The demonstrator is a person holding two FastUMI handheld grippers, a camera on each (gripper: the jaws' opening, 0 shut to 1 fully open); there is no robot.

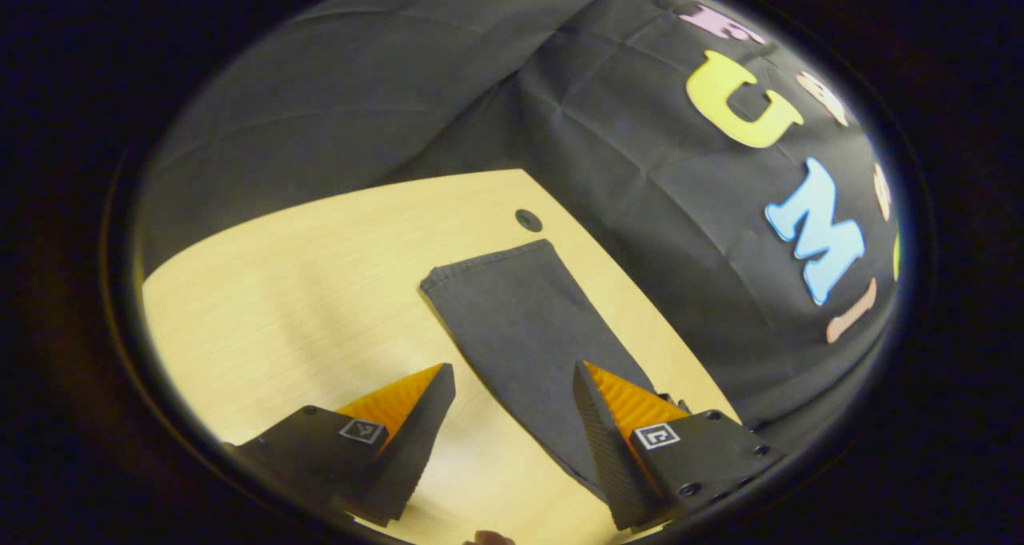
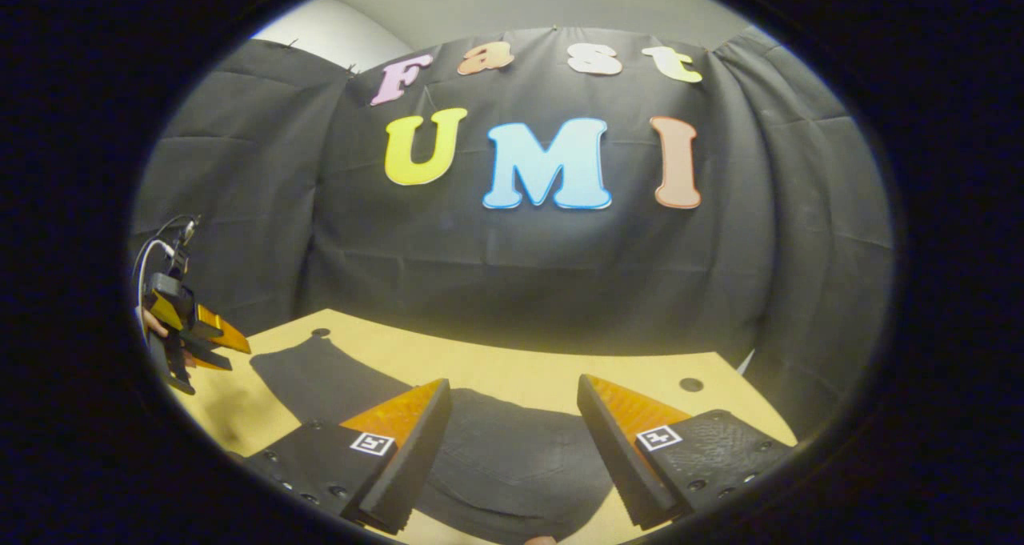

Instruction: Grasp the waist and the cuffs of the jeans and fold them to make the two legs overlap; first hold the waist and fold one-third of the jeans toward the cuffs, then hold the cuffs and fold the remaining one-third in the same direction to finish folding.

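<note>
Still the opening step: jeans (image 1: pixel 524 321) flat on the table (image 1: pixel 304 289), cuff toward its far corner; left gripper (image 1: pixel 512 385) and right gripper (image 2: pixel 512 401) spread, empty, needing descent onto cuff and waist.

Jeans (image 1: pixel 520 321): dark charcoal grey, plain, faint lighter stitching along the cuff hem at 12 o'clock in the left gripper view. Table (image 1: pixel 304 289): pale yellow-beige wood grain, fine horizontal streaks; small round black hole (image 1: pixel 528 220) near the far edge. Second black hole (image 2: pixel 690 385) at 4 o'clock in the right gripper view.
</note>
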